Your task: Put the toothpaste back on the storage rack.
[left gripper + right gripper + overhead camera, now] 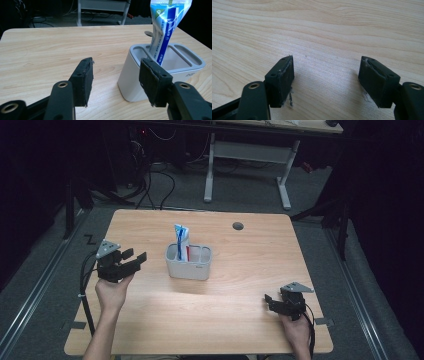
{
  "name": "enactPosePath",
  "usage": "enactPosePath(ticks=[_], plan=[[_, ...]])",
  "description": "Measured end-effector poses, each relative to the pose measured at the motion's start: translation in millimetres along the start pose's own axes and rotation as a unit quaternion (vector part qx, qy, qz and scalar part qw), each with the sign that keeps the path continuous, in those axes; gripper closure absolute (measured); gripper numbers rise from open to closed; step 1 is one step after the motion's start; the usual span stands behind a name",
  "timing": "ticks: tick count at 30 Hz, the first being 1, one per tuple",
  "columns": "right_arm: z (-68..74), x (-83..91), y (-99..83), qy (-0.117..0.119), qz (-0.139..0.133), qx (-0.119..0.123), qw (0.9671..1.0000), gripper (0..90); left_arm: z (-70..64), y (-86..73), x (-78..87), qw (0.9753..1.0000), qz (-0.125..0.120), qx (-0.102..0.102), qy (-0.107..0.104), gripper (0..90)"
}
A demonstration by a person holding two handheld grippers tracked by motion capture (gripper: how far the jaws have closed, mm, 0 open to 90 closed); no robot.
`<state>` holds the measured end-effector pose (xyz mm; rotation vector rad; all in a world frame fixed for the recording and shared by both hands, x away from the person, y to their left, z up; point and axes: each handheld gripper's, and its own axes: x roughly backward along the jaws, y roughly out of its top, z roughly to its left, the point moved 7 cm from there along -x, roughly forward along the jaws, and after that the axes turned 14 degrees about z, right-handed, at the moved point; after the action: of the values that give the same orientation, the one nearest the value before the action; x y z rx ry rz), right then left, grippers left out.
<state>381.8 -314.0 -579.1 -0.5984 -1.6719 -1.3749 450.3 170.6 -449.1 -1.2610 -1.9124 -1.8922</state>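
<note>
Leftmost, the left gripper (134,259) hovers with jaws spread just beside the white holder (189,262), mid-table, where the toothpaste tube (182,240) stands upright. A careless approach could topple it. The right gripper (270,301), jaws spread, waits near-right.

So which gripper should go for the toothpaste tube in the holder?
Left. The left gripper is open, beside the white holder and facing the toothpaste tube; the right gripper sits farther off, over bare table.
</note>
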Motion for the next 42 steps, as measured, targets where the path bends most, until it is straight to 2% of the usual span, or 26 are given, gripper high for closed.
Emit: enactPosePath(ticks=[7, 11, 24, 42], plan=[[0.0, 0.0, 0.0, 0.0, 0.0, 0.0, 1.0, 28.9, 4.0, -7.4, 1.9, 1.0, 0.005, 0.001, 0.005, 45.1], [0.0, 0.0, 0.0, 0.0, 0.0, 0.0, 1.0, 28.8, 5.4, -10.6, 4.9, 1.0, 0.003, 0.007, -0.001, 44.8], [0.0, 0.0, 0.0, 0.0, 0.0, 0.0, 1.0, 28.9, 9.4, -21.4, 7.9, 0.9999, 0.003, 0.014, 0.001, 44.4], [0.0, 0.0, 0.0, 0.0, 0.0, -0.001, 1.0, 28.9, 10.2, -35.9, 2.3, 0.9996, 0.025, 0.012, 0.009, 43.4]])
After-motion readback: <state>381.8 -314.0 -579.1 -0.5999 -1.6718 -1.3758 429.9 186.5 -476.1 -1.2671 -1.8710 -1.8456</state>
